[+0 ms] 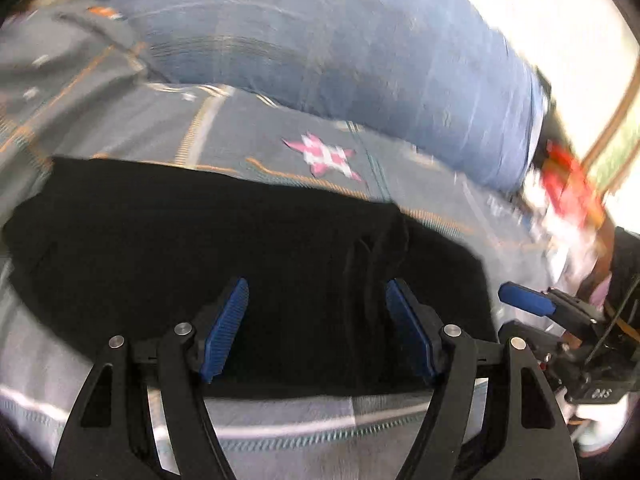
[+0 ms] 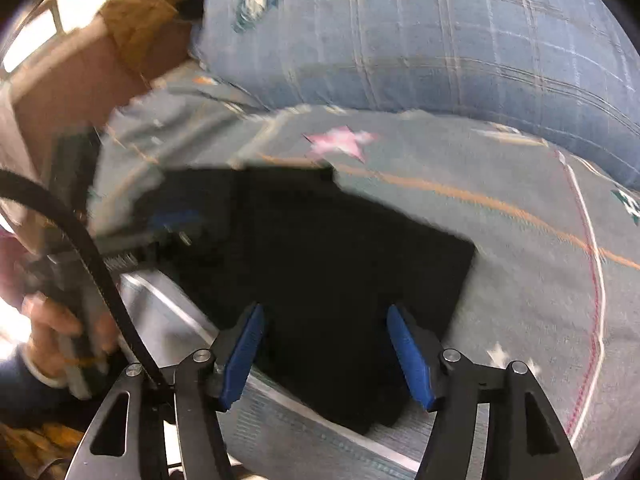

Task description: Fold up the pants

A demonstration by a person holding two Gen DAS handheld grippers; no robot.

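Note:
The black pants (image 1: 240, 240) lie folded into a flat dark rectangle on a grey-blue bedspread (image 1: 224, 128). My left gripper (image 1: 316, 328) hovers over their near part, blue pads wide apart, open with nothing pinched. In the right wrist view the pants (image 2: 340, 248) run back and to the left. My right gripper (image 2: 328, 356) stands open over their near corner, its pads not pressing the cloth. At the right edge of the left wrist view, one blue pad (image 1: 524, 299) of the right gripper shows just beyond the pants' edge. Both views are motion-blurred.
A bulky blue plaid duvet (image 2: 440, 40) lies behind the pants. The bedspread carries a pink star (image 1: 320, 156) and orange stitch lines. A red object (image 1: 568, 184) sits far right, a brown cushion (image 2: 148, 20) far left. A hand (image 2: 52, 328) holds the left gripper's handle.

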